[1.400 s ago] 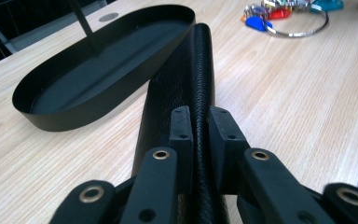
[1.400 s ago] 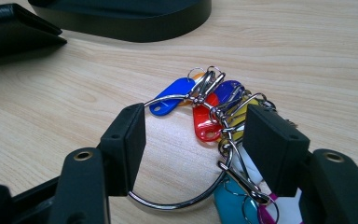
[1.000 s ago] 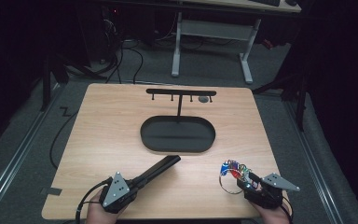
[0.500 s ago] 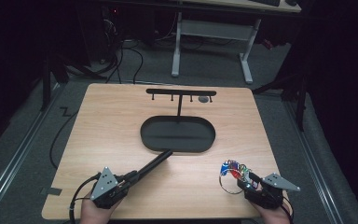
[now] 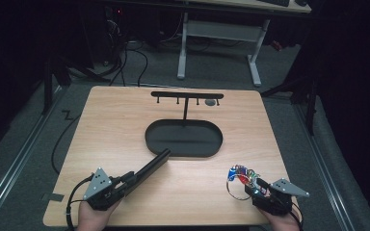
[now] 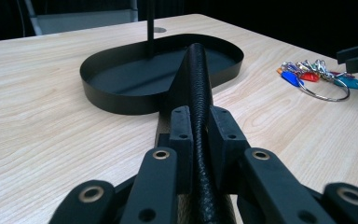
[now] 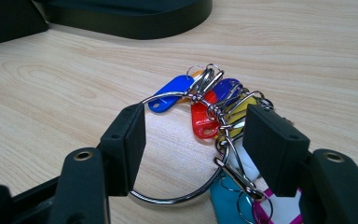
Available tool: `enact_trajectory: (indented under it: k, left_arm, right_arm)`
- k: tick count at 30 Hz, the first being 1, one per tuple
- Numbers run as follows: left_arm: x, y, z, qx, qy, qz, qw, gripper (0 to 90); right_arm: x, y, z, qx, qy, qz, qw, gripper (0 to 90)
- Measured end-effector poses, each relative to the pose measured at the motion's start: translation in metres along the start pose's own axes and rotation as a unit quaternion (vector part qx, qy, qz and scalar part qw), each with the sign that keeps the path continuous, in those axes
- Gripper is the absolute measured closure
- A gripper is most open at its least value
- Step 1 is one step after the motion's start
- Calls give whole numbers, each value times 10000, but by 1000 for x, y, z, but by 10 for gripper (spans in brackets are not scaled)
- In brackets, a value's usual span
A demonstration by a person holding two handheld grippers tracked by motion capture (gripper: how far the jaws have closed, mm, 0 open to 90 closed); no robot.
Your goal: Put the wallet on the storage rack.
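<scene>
My left gripper (image 5: 125, 179) is shut on one end of a long black leather-textured case (image 5: 149, 166), held edge-up between the pads (image 6: 182, 128). The case (image 6: 198, 70) points at the front left rim of a black oval tray (image 5: 192, 139); I cannot tell whether it touches the rim. At the front right, a key ring (image 5: 241, 175) with several coloured tags lies on the table. My right gripper (image 5: 255, 187) is open, its jaws low on either side of the ring (image 7: 177, 198), and the pads (image 7: 130, 135) do not press on it.
A black T-shaped rack (image 5: 187, 95) with small hooks rises on a post from the tray's (image 6: 121, 100) far side. The light wooden table (image 5: 106, 125) ends close behind both hands. A cable trails off the front left corner. A desk frame stands on the floor beyond.
My left gripper has moved left with the black case, whose far end has swung from the middle of the table to the tray's front left rim. The right gripper and key ring have stayed put.
</scene>
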State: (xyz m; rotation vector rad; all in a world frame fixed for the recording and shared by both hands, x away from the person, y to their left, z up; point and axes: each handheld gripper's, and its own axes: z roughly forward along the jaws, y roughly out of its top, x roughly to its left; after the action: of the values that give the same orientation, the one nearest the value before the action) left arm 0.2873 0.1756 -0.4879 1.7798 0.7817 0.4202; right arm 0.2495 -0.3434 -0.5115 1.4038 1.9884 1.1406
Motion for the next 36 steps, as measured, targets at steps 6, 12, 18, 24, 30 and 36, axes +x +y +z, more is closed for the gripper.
enact_trajectory:
  k: [6,12,18,24,30,36]
  left_arm:
    - [10,-2,-1,-52,8,-186,9998,797]
    - [17,-4,-2,-85,29,-303,9995,793]
    - [22,-6,-2,-120,54,-414,9991,785]
    - [20,-5,-3,-107,42,-372,9992,763]
    - [21,-6,-1,-13,-56,-412,9991,697]
    - [14,-8,3,277,21,-182,9994,647]
  right_arm:
    - [1,0,0,12,-1,12,10000,399]
    - [1,0,1,18,1,13,10000,399]
    - [1,0,-1,-10,7,3,10000,399]
    - [2,0,-1,-2,15,-42,10000,399]
    - [1,0,0,20,22,-60,10000,399]
    - [2,2,0,6,39,-111,9999,399]
